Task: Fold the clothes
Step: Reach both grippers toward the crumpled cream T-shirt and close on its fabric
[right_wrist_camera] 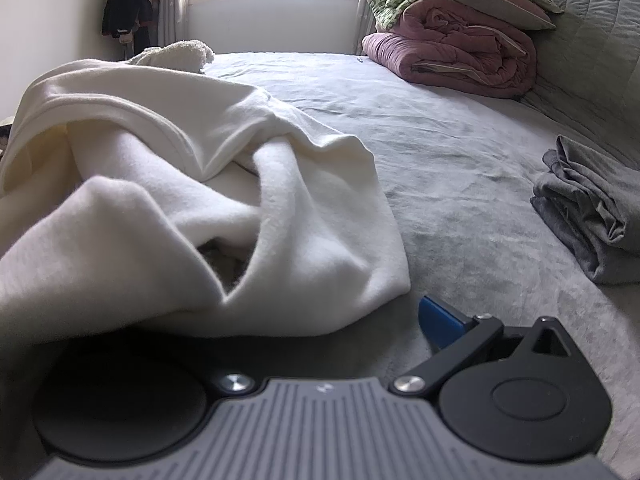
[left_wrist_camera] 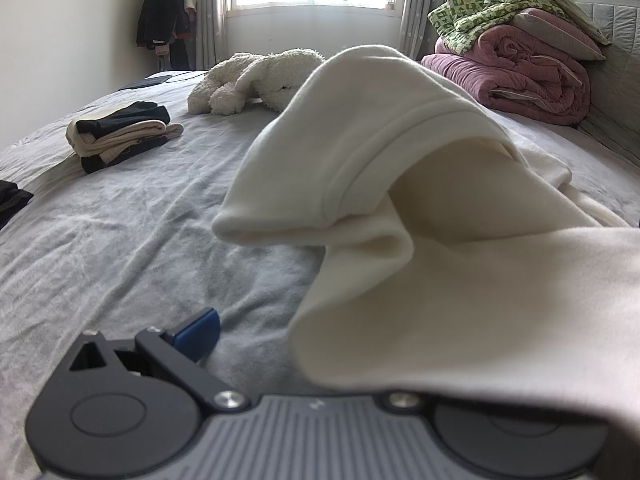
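Both grippers are held low over a grey bedsheet (right_wrist_camera: 460, 168), with a cream garment (left_wrist_camera: 460, 264) draped between them. On the left gripper (left_wrist_camera: 320, 344) only the left blue fingertip (left_wrist_camera: 200, 332) is seen; the other finger is buried under the cloth, so whether the jaws are spread or pinching the fabric cannot be told. The right gripper (right_wrist_camera: 320, 320) is mirrored — its right blue fingertip (right_wrist_camera: 440, 320) is exposed on the sheet, its left finger is covered by the garment, and its grip cannot be judged either.

Ahead of the left gripper a stitched hem is lifted off the sheet, forming an open mouth of fabric; a rounded folded edge hangs just ahead of the body. Ahead of the right gripper the garment's edge is laid on the sheet in loose folds, ending just left of the exposed fingertip.

Open sheet is left ahead and to the left of the left gripper, up to a folded stack of clothes (left_wrist_camera: 120, 132) and a white plush toy (left_wrist_camera: 256, 80) farther off. Ahead and to the right of the right gripper a wide bare stretch is bounded by a crumpled grey garment (right_wrist_camera: 592, 208) at the right and rolled quilts (right_wrist_camera: 452, 48) far ahead.
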Tool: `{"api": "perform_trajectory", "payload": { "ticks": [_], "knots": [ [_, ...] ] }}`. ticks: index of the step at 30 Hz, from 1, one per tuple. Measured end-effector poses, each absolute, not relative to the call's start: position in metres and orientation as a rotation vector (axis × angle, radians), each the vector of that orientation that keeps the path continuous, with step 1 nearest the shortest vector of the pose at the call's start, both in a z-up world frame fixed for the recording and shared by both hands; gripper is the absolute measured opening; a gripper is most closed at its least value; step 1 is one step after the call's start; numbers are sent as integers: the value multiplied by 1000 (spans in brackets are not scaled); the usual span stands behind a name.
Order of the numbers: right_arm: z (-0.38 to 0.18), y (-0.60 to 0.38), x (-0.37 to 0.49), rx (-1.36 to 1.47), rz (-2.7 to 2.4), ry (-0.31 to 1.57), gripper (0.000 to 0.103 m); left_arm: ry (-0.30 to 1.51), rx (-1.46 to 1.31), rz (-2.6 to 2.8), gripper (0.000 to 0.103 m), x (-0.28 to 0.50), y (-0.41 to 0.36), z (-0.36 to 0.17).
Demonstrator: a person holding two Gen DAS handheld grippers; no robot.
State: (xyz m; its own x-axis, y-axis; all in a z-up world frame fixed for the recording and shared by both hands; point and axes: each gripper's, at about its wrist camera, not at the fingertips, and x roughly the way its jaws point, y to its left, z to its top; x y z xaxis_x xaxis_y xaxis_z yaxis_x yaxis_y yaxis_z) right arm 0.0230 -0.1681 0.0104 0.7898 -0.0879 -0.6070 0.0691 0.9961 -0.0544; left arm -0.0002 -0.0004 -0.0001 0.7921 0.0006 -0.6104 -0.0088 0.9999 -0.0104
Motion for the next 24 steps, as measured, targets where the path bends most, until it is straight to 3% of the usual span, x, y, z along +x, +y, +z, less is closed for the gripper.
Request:
{"api": "perform_trajectory", "payload": {
  "ticks": [13,24],
  "knots": [
    [20,-168,21,-170,1,698,103,676,19,-7,103,-12,2,6],
    [46,-184,15,-183,66,725,103,806,3,2,103,-26,22,24]
  ]
}}
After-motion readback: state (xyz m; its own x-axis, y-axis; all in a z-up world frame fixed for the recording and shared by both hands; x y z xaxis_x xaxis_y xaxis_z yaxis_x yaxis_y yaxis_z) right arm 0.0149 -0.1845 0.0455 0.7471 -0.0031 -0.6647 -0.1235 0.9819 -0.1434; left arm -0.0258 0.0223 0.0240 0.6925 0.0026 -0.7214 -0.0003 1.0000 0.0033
